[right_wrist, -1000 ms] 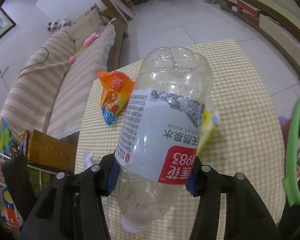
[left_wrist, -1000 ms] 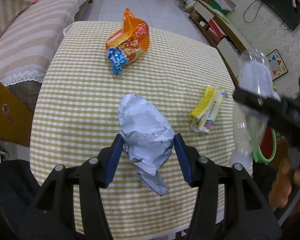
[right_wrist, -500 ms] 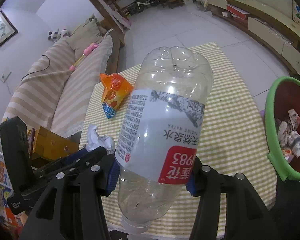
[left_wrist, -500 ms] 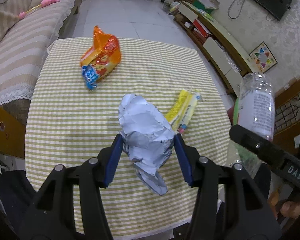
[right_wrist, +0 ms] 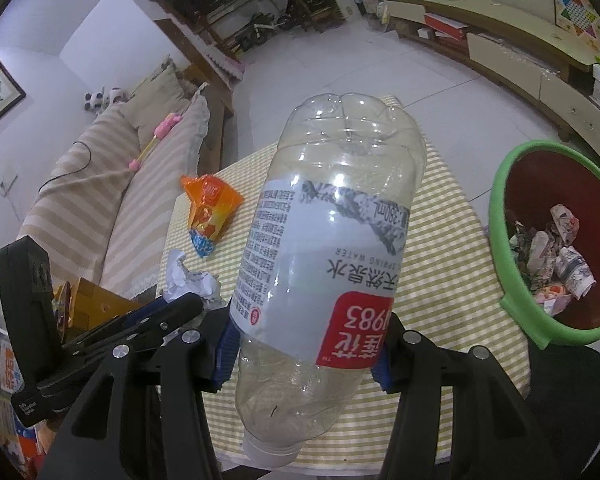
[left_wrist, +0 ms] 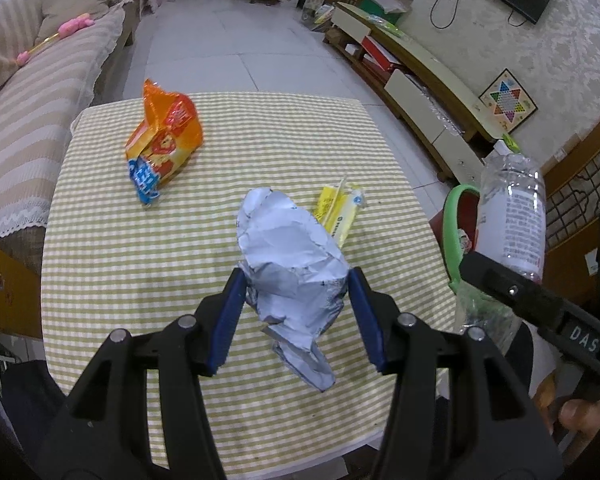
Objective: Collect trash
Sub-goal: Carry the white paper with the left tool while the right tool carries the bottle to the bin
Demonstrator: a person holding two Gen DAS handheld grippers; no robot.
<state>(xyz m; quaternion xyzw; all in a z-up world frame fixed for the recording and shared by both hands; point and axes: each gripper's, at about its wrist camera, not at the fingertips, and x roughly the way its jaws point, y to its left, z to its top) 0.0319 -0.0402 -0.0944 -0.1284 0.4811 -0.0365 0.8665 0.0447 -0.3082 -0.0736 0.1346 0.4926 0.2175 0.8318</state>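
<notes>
My left gripper (left_wrist: 296, 312) is shut on a crumpled white paper (left_wrist: 292, 264) and holds it above the checked table (left_wrist: 100, 264). My right gripper (right_wrist: 304, 356) is shut on an empty clear plastic bottle (right_wrist: 328, 248), cap end toward me; it also shows in the left wrist view (left_wrist: 512, 220) at the right. An orange snack bag (left_wrist: 164, 140) lies at the table's far left. A yellow wrapper (left_wrist: 338, 210) lies behind the paper. A green-rimmed red bin (right_wrist: 556, 240) with several scraps in it stands off the table's right side.
A striped sofa (left_wrist: 28, 120) runs along the left of the table. A low TV cabinet (left_wrist: 420, 76) lines the right wall. A brown box (right_wrist: 96, 304) sits by the table's near left corner. Tiled floor (left_wrist: 228, 32) lies beyond the table.
Both grippers have pulled back and up from the table with their loads. The right gripper has swung right, so the bin is now fuller in its view.
</notes>
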